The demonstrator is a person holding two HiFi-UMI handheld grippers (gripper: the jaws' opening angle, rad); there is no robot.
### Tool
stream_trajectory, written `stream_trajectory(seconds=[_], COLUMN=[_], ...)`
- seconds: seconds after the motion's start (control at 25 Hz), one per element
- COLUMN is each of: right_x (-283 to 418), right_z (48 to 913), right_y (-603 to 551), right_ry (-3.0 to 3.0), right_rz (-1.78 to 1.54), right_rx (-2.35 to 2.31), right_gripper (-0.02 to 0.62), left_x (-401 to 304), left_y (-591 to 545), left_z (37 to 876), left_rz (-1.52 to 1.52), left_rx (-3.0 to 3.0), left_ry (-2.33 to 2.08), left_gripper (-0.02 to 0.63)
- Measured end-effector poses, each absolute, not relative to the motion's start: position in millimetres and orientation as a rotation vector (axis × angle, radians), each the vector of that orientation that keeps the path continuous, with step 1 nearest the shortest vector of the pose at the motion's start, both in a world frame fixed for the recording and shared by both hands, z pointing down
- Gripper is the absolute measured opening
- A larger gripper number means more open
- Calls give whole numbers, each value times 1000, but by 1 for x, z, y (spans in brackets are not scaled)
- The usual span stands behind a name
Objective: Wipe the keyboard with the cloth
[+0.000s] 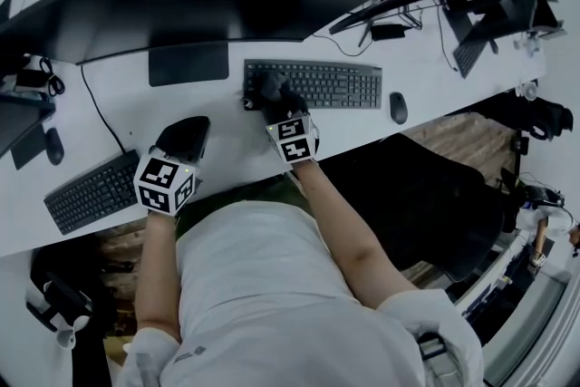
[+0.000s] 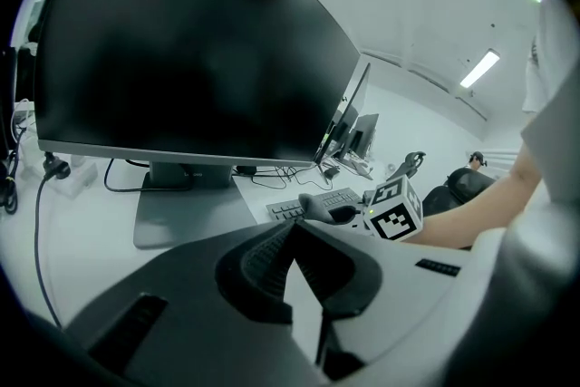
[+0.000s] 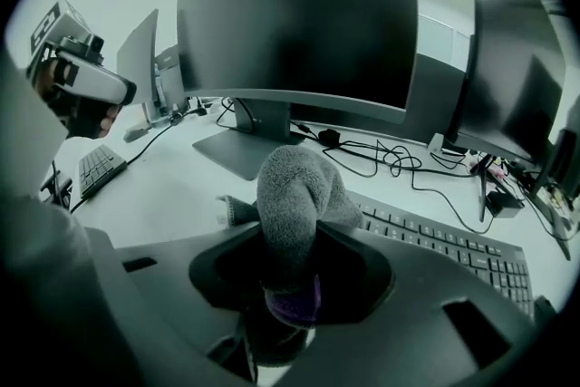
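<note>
A dark grey keyboard (image 1: 317, 84) lies on the white desk in front of the curved monitor. My right gripper (image 1: 272, 95) is shut on a grey cloth (image 3: 294, 195), which bulges up between its jaws and rests on the keyboard's left end (image 3: 435, 242). My left gripper (image 1: 186, 139) hovers over the desk near its front edge, left of the keyboard, and its jaws meet with nothing between them (image 2: 288, 263). From the left gripper view I see the cloth (image 2: 319, 206) on the keyboard (image 2: 304, 206) beside the right gripper's marker cube.
A monitor stand base (image 1: 188, 62) sits behind the left gripper. A mouse (image 1: 398, 107) lies right of the keyboard. A second keyboard (image 1: 91, 192) and mouse (image 1: 54, 145) are at the left. Cables (image 3: 381, 157) run behind the keyboard. Office chairs stand below the desk edge.
</note>
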State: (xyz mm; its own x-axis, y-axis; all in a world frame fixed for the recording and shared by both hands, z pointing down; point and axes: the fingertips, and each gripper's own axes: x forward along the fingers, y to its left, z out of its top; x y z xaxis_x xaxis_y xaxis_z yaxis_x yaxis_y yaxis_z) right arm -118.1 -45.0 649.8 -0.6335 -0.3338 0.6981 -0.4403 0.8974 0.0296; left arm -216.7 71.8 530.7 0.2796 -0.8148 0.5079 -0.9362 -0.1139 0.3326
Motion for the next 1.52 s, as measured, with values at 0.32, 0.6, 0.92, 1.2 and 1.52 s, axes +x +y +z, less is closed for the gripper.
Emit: stream_trajectory(seconds=[0.32, 0.6, 0.92, 1.2, 1.52], right_x=[-150, -168, -164, -150, -122], right_z=[649, 653, 660, 659, 663], right_y=[-20, 6, 22, 23, 9], right_ry=[-2332, -2339, -2333, -2333, -2340], right_rz=[155, 103, 52, 59, 88], right_rx=[463, 362, 283, 254, 260], right_gripper=[147, 150, 150, 150, 150], left_x=[-230, -235, -233, -224, -203], left_y=[82, 88, 86, 86, 77], left_z=[531, 533, 531, 532, 530], left_rz=[255, 246, 234, 231, 242], left_rx=[1943, 1922, 1911, 1897, 1894], left_ry=[-1581, -1598, -1610, -1623, -1633], left_gripper=[1, 0, 1, 2, 1])
